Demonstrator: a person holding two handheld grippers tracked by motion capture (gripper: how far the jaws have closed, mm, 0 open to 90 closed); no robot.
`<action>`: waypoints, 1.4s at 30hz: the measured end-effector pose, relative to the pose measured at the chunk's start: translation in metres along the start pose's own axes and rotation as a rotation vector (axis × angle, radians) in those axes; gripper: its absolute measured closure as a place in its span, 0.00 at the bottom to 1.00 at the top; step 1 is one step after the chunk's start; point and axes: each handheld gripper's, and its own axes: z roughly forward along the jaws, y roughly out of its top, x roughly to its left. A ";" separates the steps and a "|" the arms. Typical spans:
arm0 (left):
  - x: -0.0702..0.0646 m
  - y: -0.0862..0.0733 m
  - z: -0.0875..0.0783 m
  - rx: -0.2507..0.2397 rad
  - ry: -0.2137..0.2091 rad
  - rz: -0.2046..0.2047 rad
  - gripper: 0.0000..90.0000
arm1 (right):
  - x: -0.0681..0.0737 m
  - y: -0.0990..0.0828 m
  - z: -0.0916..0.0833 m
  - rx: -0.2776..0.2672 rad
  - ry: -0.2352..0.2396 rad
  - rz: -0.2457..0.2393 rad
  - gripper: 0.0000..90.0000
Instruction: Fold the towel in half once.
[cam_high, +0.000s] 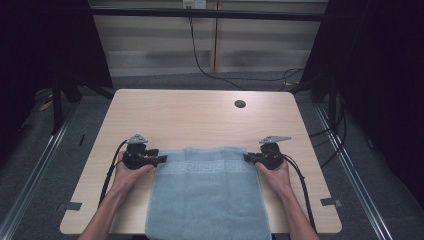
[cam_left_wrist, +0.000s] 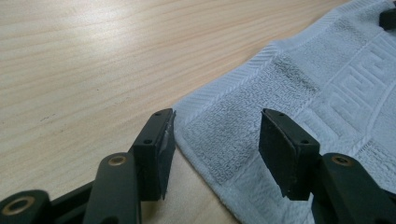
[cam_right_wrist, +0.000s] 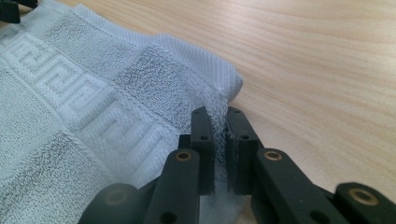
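High view: one rectangular tabletop (cam_high: 200, 117) of pale wood-grain laminate with rounded corners and a round dark cable hole (cam_high: 240, 104) near its far edge; one pale blue-grey terry towel (cam_high: 207, 195), oblong, laid flat on the near half with its near end at the table edge, a woven Greek-key band running across close to its far hem. Left gripper (cam_high: 161, 159), black, held in the person's left hand (cam_high: 131, 176) at the towel's far left corner; right gripper (cam_high: 247, 157), black, held in the right hand (cam_high: 275, 174) at the far right corner; each has a grey three-cornered plate on top and a black cable trailing back. Left gripper view: looped pile, ribbed flat hem, raised key pattern; the jaws stand wide apart either side of the towel's corner, pads not pressing on the cloth, which lies flat on the wood. Right gripper view: same pile and relief band; the jaws are nearly closed, pinching the hemmed corner, which bunches and lifts slightly between the pads.
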 end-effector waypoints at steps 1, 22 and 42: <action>-0.004 0.001 0.001 0.011 -0.002 0.022 0.51 | 0.000 0.000 0.000 -0.001 0.000 0.000 0.93; -0.009 0.014 -0.026 -0.099 -0.125 -0.013 0.95 | 0.007 0.018 -0.036 -0.135 0.069 0.031 0.96; -0.013 0.107 -0.078 -0.326 -0.118 0.013 0.95 | 0.014 0.107 -0.109 -0.368 0.046 -0.052 0.96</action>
